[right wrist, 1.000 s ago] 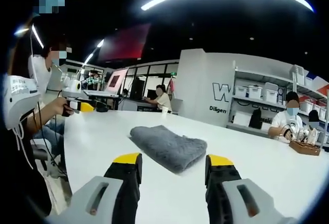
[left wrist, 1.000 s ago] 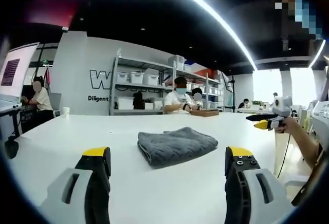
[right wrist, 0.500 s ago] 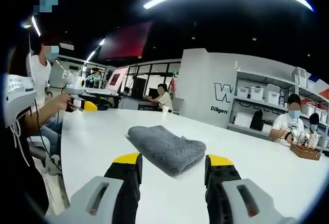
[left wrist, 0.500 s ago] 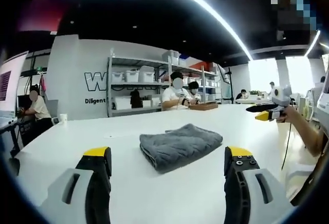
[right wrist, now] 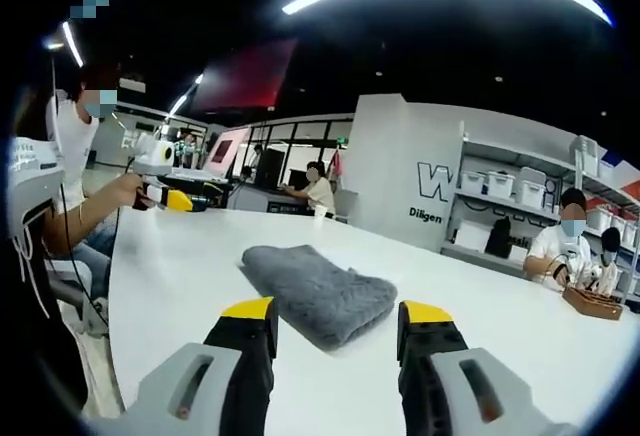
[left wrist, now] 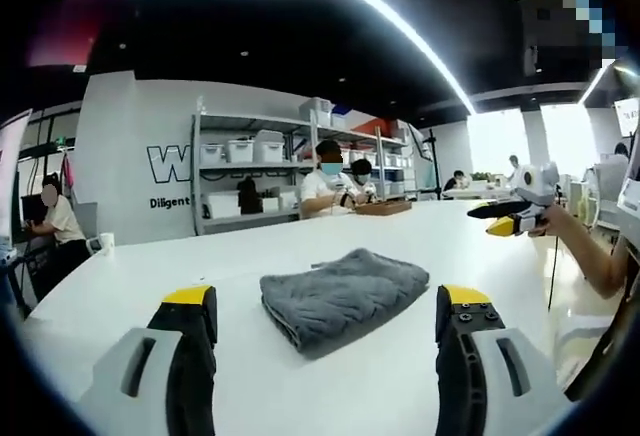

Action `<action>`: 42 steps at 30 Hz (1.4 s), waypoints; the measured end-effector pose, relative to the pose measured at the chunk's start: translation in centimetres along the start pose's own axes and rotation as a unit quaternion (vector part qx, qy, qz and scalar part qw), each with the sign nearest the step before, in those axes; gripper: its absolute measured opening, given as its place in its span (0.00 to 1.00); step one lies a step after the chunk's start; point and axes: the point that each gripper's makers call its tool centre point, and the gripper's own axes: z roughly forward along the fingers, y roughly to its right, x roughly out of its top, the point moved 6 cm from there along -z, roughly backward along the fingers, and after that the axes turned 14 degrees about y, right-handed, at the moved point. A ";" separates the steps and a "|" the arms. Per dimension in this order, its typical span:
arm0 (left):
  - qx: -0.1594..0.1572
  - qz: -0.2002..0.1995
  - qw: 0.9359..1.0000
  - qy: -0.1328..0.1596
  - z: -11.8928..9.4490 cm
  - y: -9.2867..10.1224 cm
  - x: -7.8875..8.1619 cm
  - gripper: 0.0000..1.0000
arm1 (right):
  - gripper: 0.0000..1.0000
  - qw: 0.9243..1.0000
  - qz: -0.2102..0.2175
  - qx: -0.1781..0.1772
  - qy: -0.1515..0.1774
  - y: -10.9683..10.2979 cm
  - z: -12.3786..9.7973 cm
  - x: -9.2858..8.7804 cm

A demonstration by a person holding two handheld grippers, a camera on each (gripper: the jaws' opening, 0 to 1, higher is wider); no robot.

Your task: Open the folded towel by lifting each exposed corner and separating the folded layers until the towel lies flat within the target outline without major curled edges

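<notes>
Left gripper view: towel [left wrist: 343, 296] folded on table [left wrist: 150, 276], ahead between spread jaws; right gripper [right wrist: 335, 321] likewise spread, empty. Soft, limp, light; pinch an exposed top-layer corner.

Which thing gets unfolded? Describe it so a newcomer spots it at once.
Start at the big white table. Near its middle, ahead of both open claws, lies the towel: grey, ribbed, folded into a thick pad. It is the sole soft item on the tabletop.
</notes>
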 end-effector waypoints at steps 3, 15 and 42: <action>-0.001 -0.002 1.000 -0.002 0.6 -0.2 0.1 0.89 | 0.45 1.000 -0.001 -0.001 -0.001 0.3 0.4 -0.2; -0.001 0.002 1.000 0.005 3.0 -1.0 0.2 0.88 | 0.42 1.000 0.002 0.007 -0.007 1.2 2.6 -1.3; 0.016 -0.010 1.000 -0.025 8.0 -4.3 -3.3 0.83 | 0.41 1.000 0.008 0.017 0.010 3.4 7.8 -1.9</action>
